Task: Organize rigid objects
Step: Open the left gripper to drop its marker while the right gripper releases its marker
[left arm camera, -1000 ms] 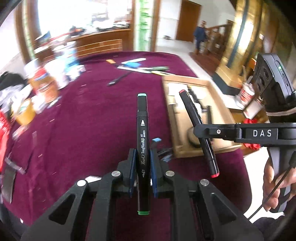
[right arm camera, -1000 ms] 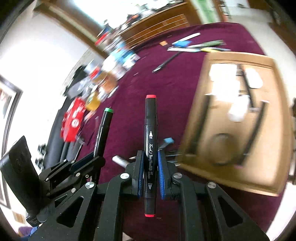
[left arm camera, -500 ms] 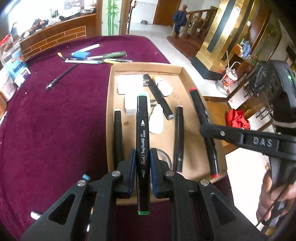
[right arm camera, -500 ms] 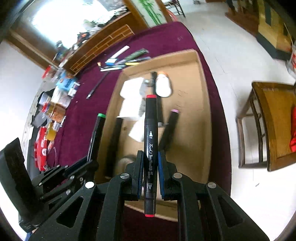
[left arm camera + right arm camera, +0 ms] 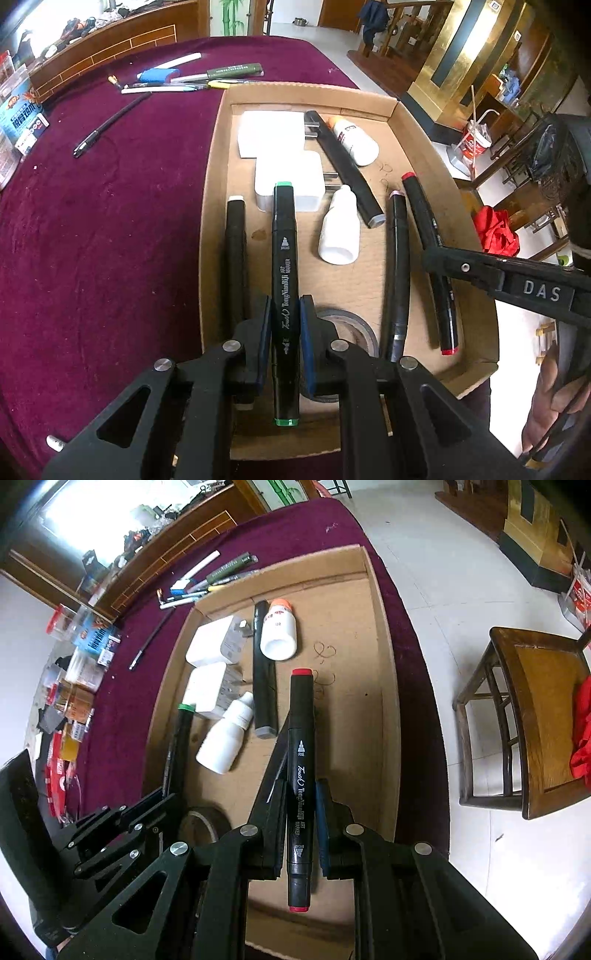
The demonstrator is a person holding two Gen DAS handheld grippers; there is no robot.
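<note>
My left gripper [image 5: 284, 325] is shut on a black marker with green caps [image 5: 284, 266], which hangs over the near left part of the cardboard tray [image 5: 421, 122]. To its right, my right gripper [image 5: 301, 797] is shut on a black marker with red caps [image 5: 302, 738] above the tray's [image 5: 384, 657] middle. In the left wrist view the red-capped marker [image 5: 421, 218] points away over the tray's right side. Lying in the tray are two white chargers [image 5: 269, 133], two white bottles [image 5: 340, 232], several black markers [image 5: 236, 251] and a tape roll [image 5: 354, 325].
Several pens [image 5: 207, 79] and a black pen [image 5: 110, 123] lie on the maroon cloth [image 5: 92, 240] beyond the tray. Packets and boxes [image 5: 85, 653] crowd the table's far left. A wooden chair [image 5: 535, 709] with red cloth stands on the floor to the right.
Both grippers have swung from over the maroon cloth to above the tray and come down closer to it. Each still grips its marker.
</note>
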